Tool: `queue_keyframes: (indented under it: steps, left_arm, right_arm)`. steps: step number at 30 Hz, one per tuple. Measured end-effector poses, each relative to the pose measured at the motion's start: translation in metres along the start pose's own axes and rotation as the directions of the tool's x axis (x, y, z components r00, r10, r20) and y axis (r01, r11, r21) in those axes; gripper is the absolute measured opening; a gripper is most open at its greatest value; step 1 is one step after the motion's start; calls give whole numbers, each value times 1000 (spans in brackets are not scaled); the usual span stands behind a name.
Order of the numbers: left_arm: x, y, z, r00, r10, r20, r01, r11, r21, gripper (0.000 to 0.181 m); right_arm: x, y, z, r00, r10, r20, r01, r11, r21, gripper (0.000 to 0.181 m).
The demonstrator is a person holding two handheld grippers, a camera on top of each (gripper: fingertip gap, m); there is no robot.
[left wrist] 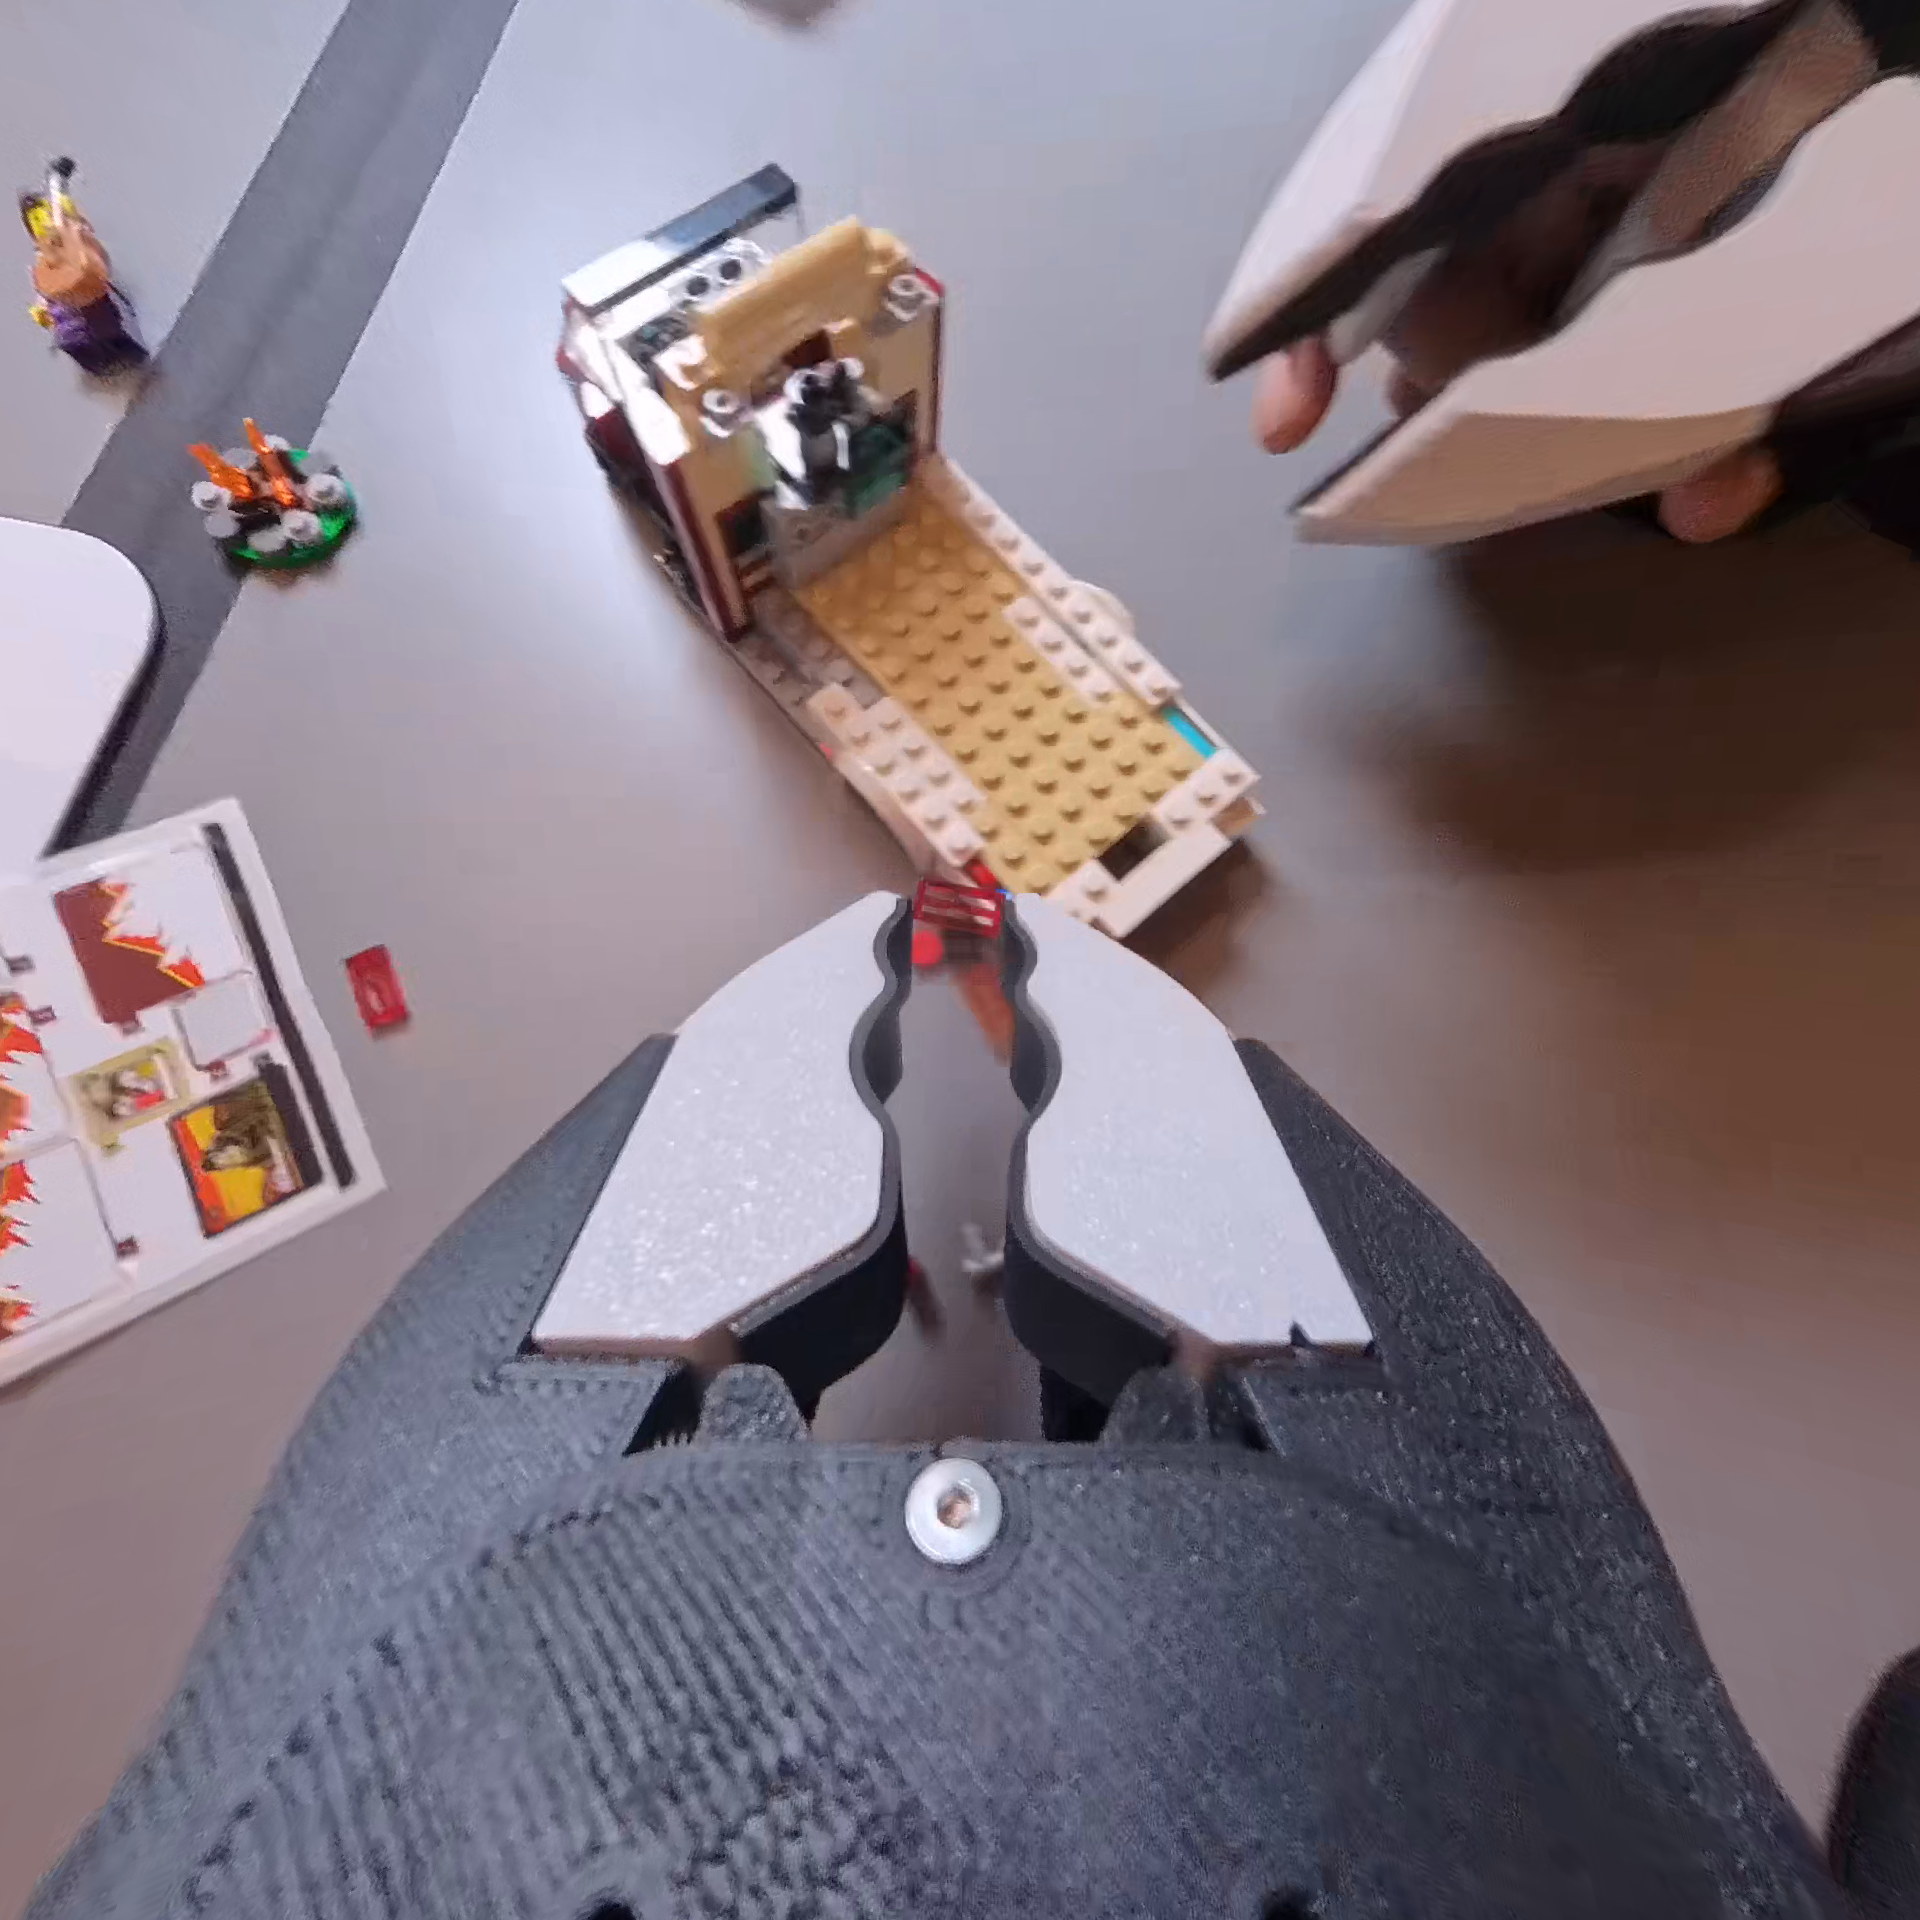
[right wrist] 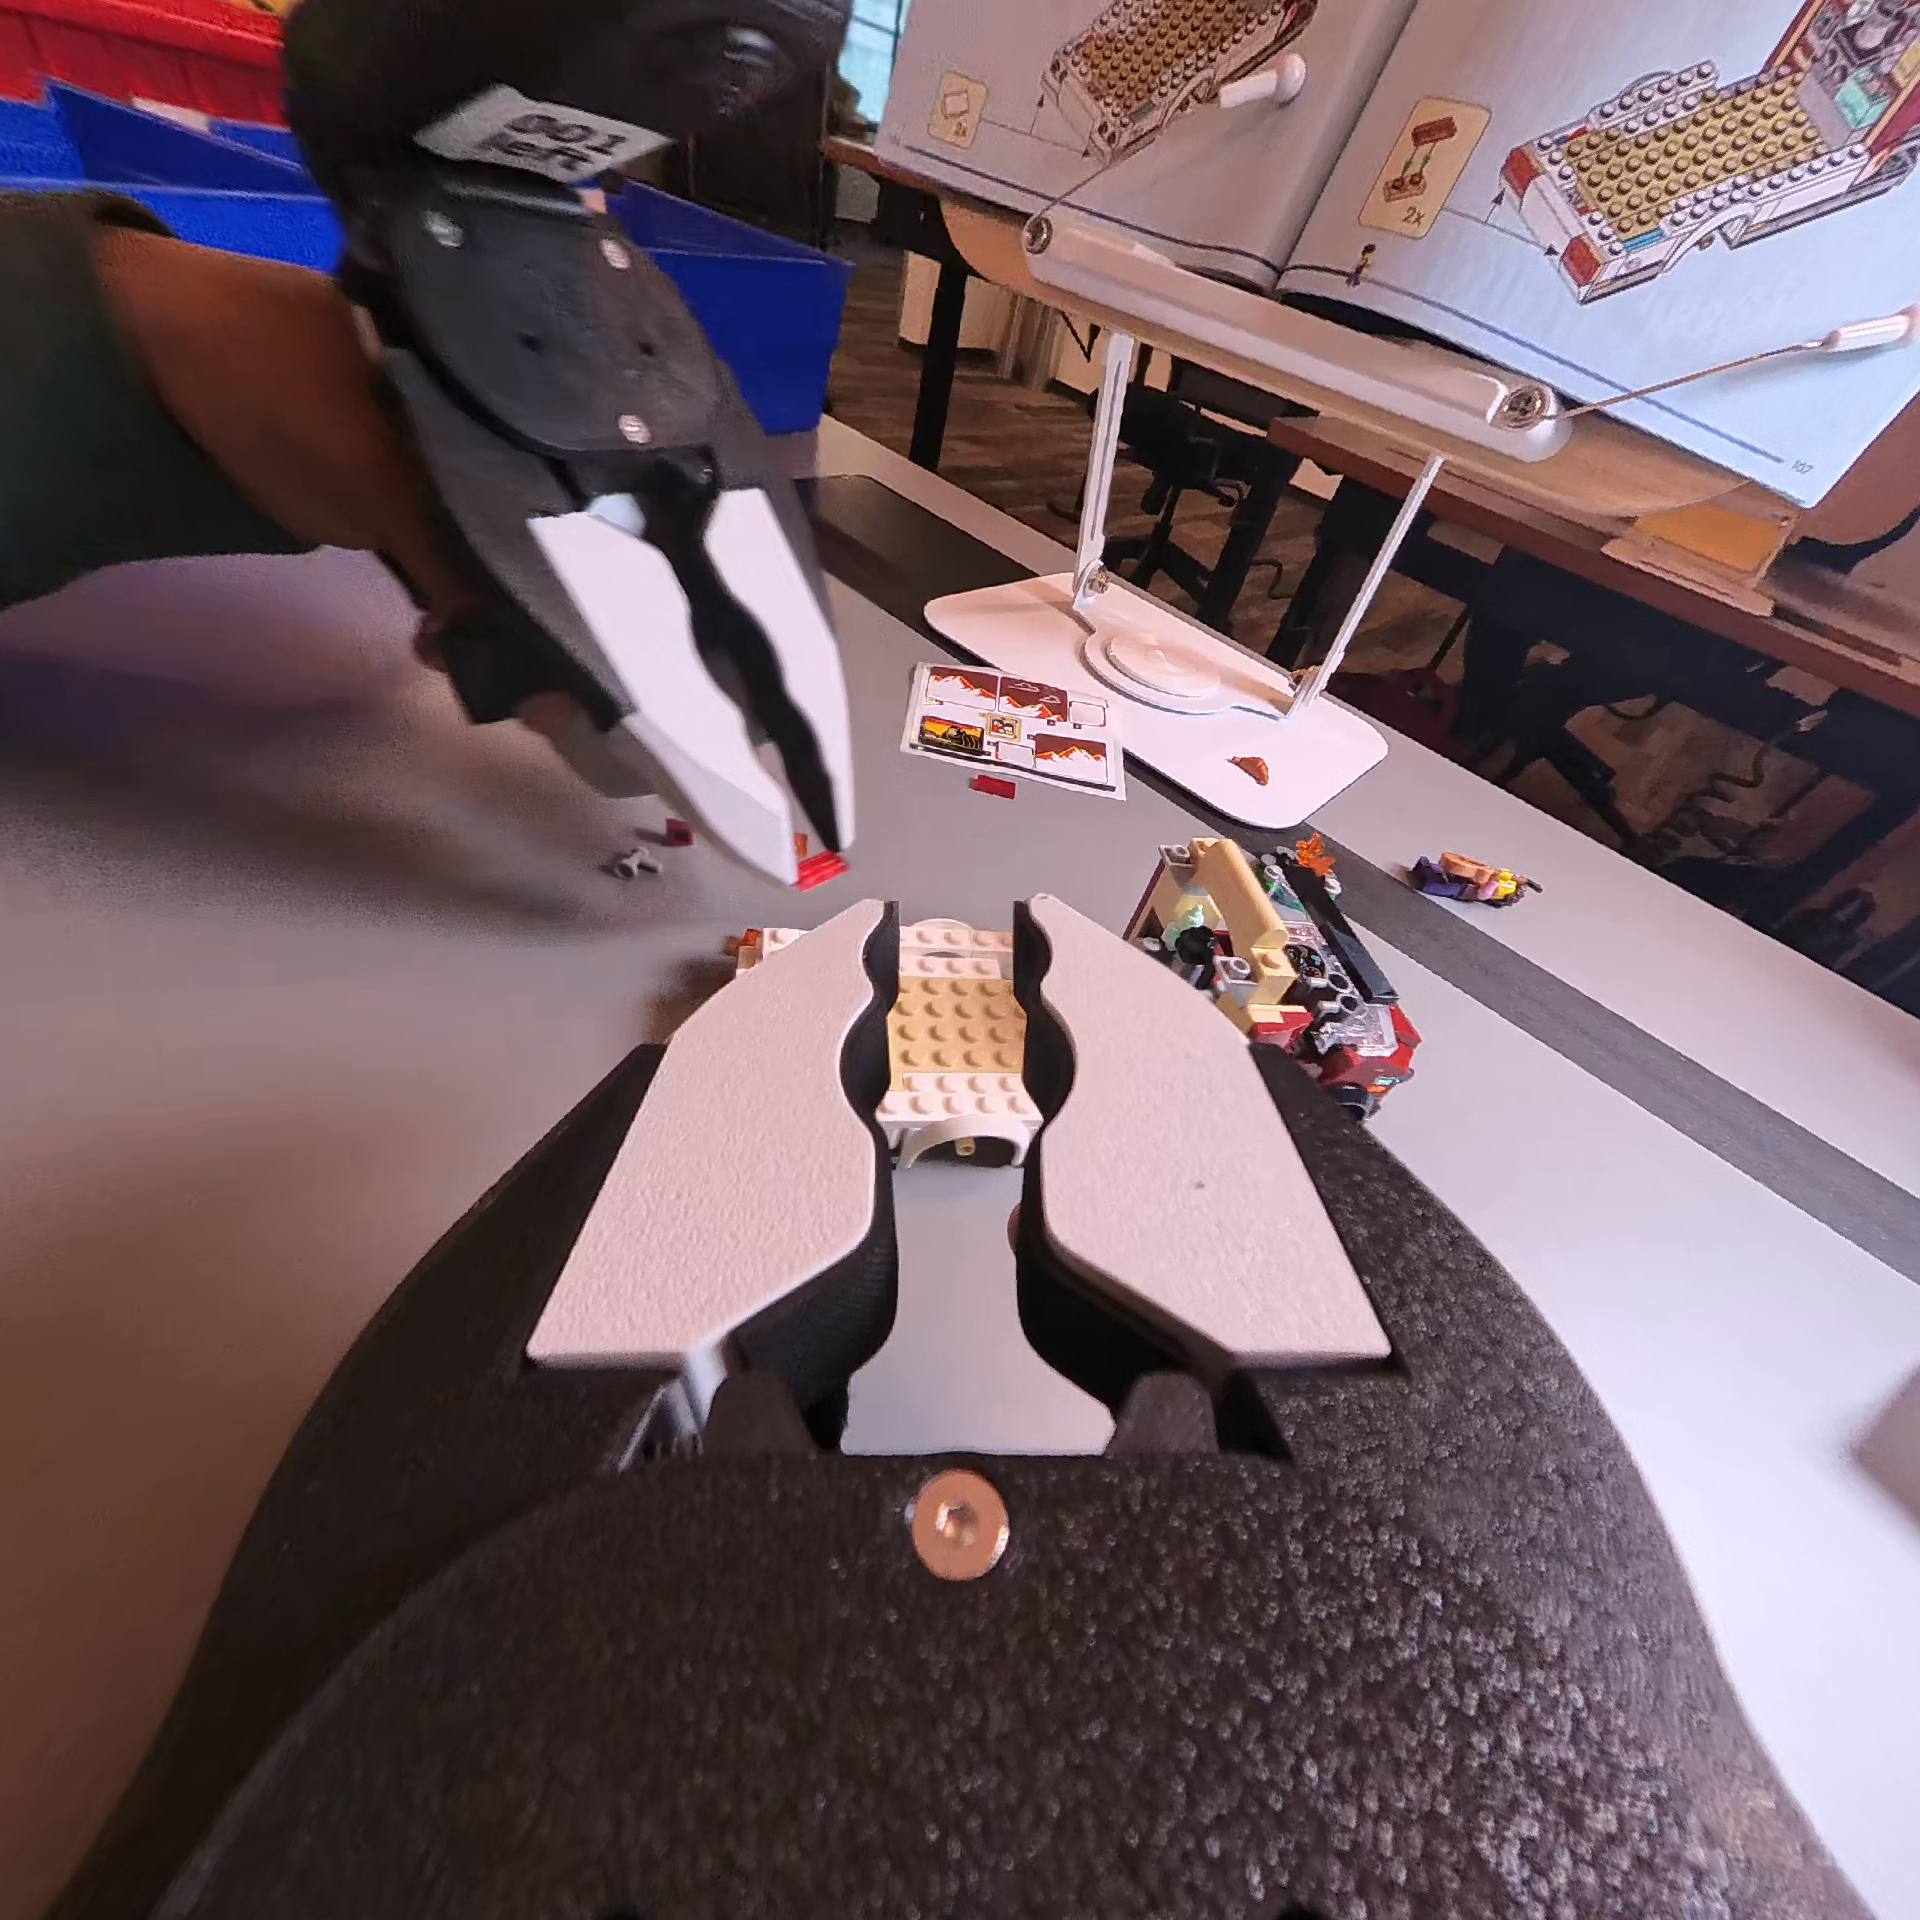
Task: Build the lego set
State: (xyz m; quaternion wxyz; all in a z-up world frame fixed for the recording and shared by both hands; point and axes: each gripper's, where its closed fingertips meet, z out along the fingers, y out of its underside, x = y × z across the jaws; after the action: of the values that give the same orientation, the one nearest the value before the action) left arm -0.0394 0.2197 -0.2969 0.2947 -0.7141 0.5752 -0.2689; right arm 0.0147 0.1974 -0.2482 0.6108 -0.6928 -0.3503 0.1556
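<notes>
The left claw (left wrist: pixel 958 914) is closed on a small red grille piece (left wrist: pixel 956 902), pinched at the very tips in the centre of the left wrist view, just beside the near corner of the lego vehicle (left wrist: pixel 935 582). The right claw (right wrist: pixel 951 920) stands narrow and holds nothing; in the right wrist view its tips hover over the tan studded floor (right wrist: pixel 956 1023) of the vehicle, which fills the middle of that frame.

In my judgement the build is perhaps halfway — the chassis, the tan floor and the front cab with its seat are done, but the walls and the roof are missing, and the red piece is not yet attached.

Around it, a red tile (left wrist: pixel 376 989) lies loose on the tabletop (left wrist: pixel 1455 1039) at the left, beside the sticker sheet (left wrist: pixel 156 1060). A small campfire build (left wrist: pixel 275 499) and a minifigure (left wrist: pixel 78 281) wait at the upper left. The open instruction booklet (right wrist: pixel 1455 156) stands on a white holder (right wrist: pixel 1195 686) at the upper right of the right wrist view.

Nothing blocks the corner, but the two claws are near each other there.
</notes>
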Motion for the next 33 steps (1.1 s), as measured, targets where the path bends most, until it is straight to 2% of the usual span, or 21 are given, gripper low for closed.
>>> queue_keyframes:
  steps: [8,13,16,21,25,28,31,33]
  left_arm:
    - [84,46,5,994,-59,96,72,987,-144,16]
    - [101,49,5,993,-65,101,81,984,-157,17]
    - [107,49,5,995,-74,73,85,982,-169,24]
    - [119,50,2,997,-80,-3,78,980,-182,27]
    - [115,41,-6,996,-90,-23,86,987,-132,29]
    - [97,27,-16,995,-99,12,99,994,-36,28]
    - [59,7,-27,984,-139,114,128,986,103,27]
    - [22,-3,-35,962,-153,228,115,978,174,27]
  right_arm:
    - [0,1,0,1000,20,-14,-21,1000,-12,21]
    - [-6,1,-1,1000,-3,-19,3,1000,-17,21]
    - [-7,0,-2,999,-24,-30,24,1000,-16,21]
    - [-8,-2,-5,999,-38,-34,38,999,-10,21]
    - [-8,-2,-4,999,-42,-26,42,999,-10,21]
    - [-9,-3,-5,999,-41,-21,41,999,-6,21]
    - [-10,-3,-4,999,-36,-13,36,999,-4,21]
    - [-11,-3,-2,999,-37,-9,37,999,-5,21]
